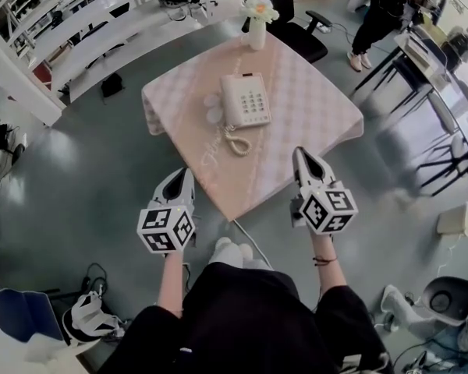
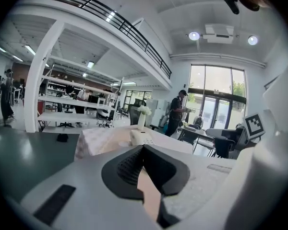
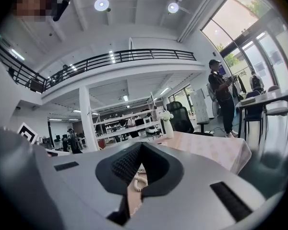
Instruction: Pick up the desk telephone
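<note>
A white desk telephone with a keypad lies on a small table under a pale pink checked cloth, its handset at its left side and a coiled cord trailing toward me. The left gripper is shut and empty, short of the table's near-left edge. My right gripper is shut and empty over the table's near-right edge, well short of the phone. In the left gripper view the telephone shows ahead beyond the shut jaws. In the right gripper view the cord shows past the jaw tips.
A white vase of flowers stands at the table's far corner, with a black office chair behind it. A person stands at the far right near desks and chairs. White shelving runs along the left. Cables and gear lie on the floor by my feet.
</note>
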A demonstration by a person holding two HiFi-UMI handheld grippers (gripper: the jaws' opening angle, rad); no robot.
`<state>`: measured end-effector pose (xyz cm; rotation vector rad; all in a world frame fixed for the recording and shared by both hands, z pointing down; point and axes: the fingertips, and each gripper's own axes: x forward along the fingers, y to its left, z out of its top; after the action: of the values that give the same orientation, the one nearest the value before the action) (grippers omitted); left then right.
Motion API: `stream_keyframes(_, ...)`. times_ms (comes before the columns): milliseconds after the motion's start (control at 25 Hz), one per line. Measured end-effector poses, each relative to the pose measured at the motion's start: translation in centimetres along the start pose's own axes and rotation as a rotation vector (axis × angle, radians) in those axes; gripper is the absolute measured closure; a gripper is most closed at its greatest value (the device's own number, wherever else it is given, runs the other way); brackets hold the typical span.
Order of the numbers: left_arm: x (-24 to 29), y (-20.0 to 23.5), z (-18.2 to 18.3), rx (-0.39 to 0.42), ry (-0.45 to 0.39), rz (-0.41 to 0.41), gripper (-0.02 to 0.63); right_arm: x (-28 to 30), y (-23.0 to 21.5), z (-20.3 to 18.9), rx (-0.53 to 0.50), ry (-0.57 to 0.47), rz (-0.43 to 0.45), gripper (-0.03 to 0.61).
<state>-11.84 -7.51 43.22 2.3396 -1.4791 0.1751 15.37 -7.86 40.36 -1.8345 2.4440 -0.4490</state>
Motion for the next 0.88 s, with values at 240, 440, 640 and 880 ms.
stream_keyframes(240, 5.2, 1.8, 0.0, -0.028, 0.056, -0.010, 0.615, 4.8, -1.6, -0.9, 0.038, 0.044, -0.004, 0.588)
stream_keyframes(440, 10.3, 2.8, -0.4, -0.085, 0.119, -0.053, 0.615, 9.6, -3.1, -1.7, 0.057, 0.081, -0.008, 0.588)
stream_keyframes(640, 15.0, 4.2, -1.3, -0.118, 0.184, -0.091, 0.615, 14.1, -4.5, -2.9, 0.072, 0.127, -0.026, 0.588)
stream_keyframes(880, 19.2, 5.7, -2.6, -0.166, 0.263, -0.115, 0.615, 17.7, -5.4, -4.7, 0.091, 0.181, -0.016, 0.588)
